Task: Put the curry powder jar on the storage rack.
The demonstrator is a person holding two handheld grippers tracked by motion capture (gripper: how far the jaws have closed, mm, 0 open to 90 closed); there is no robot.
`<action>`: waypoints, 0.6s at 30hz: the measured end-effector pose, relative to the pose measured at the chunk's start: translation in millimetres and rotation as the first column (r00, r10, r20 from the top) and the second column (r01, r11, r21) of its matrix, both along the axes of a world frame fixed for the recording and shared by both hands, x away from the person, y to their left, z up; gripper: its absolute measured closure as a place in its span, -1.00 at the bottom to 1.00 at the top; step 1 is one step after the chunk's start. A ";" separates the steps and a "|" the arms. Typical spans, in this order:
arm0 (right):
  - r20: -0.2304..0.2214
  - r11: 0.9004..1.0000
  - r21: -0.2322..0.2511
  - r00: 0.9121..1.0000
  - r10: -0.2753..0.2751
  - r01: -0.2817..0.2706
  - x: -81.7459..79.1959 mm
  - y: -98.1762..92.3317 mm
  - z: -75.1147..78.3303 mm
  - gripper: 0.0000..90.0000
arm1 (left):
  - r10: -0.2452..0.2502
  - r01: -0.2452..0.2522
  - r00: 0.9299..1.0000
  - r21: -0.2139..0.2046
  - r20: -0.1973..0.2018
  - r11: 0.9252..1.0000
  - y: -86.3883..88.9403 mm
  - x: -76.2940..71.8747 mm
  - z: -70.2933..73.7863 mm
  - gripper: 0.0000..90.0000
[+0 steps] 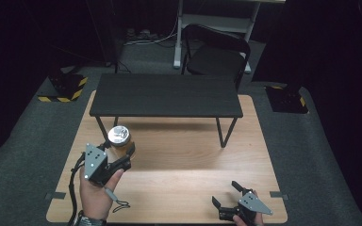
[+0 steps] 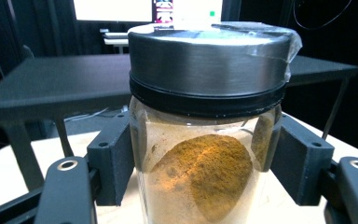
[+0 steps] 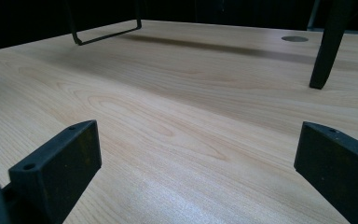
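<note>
1. My left gripper (image 1: 122, 157) is clamped on the spice jar (image 2: 205, 140) near the tabletop's (image 1: 179, 155) left edge — grasp done, placement left.
2. My right gripper (image 1: 226, 195) sits released, idle at the near right corner.

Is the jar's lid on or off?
On. The metal lid sits squarely atop the jar, clear tape over one edge; the left gripper clamps the glass below it.

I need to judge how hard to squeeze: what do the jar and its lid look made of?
Jar: clear glass or hard plastic, glossy; the brown powder shows through the wall. Lid: seemingly brushed metal, with a soft grey sheen, a black band beneath and clear tape across its top edge.
</note>
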State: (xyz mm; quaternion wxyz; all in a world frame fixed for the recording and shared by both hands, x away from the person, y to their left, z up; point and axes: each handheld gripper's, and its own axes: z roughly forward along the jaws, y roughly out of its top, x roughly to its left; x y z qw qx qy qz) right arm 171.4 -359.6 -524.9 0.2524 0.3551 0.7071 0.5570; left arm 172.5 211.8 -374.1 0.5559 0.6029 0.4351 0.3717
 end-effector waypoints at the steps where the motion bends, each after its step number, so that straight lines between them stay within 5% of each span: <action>1: 0.000 1.000 0.000 1.000 0.000 0.000 0.0 -0.1 0.0 -1.00 | 0.000 0.000 1.000 0.000 0.002 1.000 -0.8 1.0 2.5 -0.32; 18: 0.007 1.000 -0.002 1.000 0.010 -0.010 -0.4 -1.5 -0.6 -1.00 | 0.044 -0.044 0.998 0.002 0.042 0.999 -17.8 39.9 48.1 -0.32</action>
